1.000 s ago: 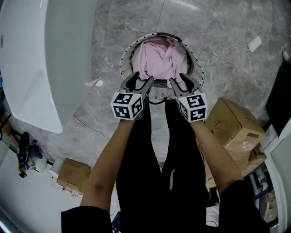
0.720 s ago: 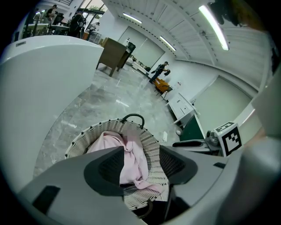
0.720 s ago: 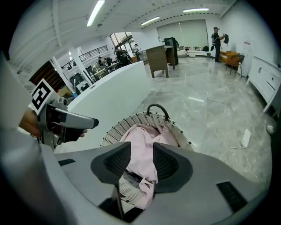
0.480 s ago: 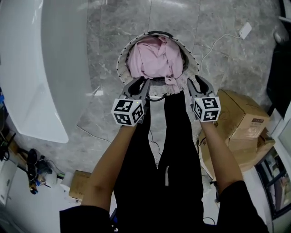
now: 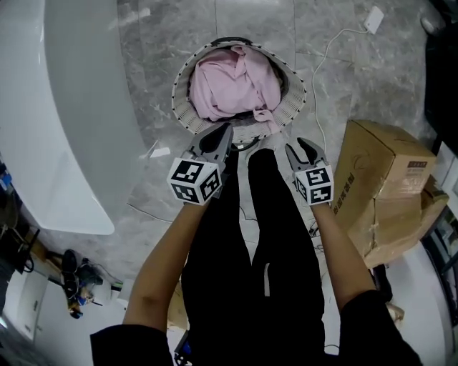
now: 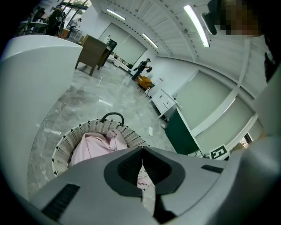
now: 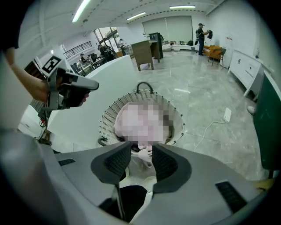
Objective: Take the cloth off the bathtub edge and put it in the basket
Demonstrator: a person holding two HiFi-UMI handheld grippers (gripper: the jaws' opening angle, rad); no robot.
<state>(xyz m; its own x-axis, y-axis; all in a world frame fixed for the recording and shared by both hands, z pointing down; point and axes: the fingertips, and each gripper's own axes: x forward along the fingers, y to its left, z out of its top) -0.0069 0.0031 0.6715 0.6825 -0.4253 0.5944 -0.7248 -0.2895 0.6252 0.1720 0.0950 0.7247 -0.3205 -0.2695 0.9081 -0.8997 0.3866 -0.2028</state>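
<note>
- On the marble floor [image 5: 164, 43], just far of the person's feet, stands the round woven basket [image 5: 180, 100], with a dark handle [image 5: 232, 41] at its far rim.
- Inside the basket the pink cloth [image 5: 229, 82] lies bunched and fills most of it. One corner [image 5: 268, 127] hangs over the near rim.
- At the basket's near-left rim hovers the left gripper [image 5: 220, 133], with its jaws together and the pads meeting at the tips.
- In the left gripper view, a pink strip shows through the slot behind those tips. It seems to lie beyond the jaws on the basket rather than between them, though the view there is tight.
- At the basket's near-right rim hangs the right gripper [image 5: 303, 149], with its jaws apart and gripping nothing. In the right gripper view, the hanging corner shows beyond the gap.
- Between the two grippers, which are well apart, are the person's black-clad legs [image 5: 222, 236].
- Along the left curves the white bathtub [image 5: 64, 107], near the basket but not touching it.
- At the right a cardboard box [image 5: 379, 171] sits on the floor.
- From beside the basket a white cable [image 5: 322, 64] runs to a plug [image 5: 373, 18] at the far right.
</note>
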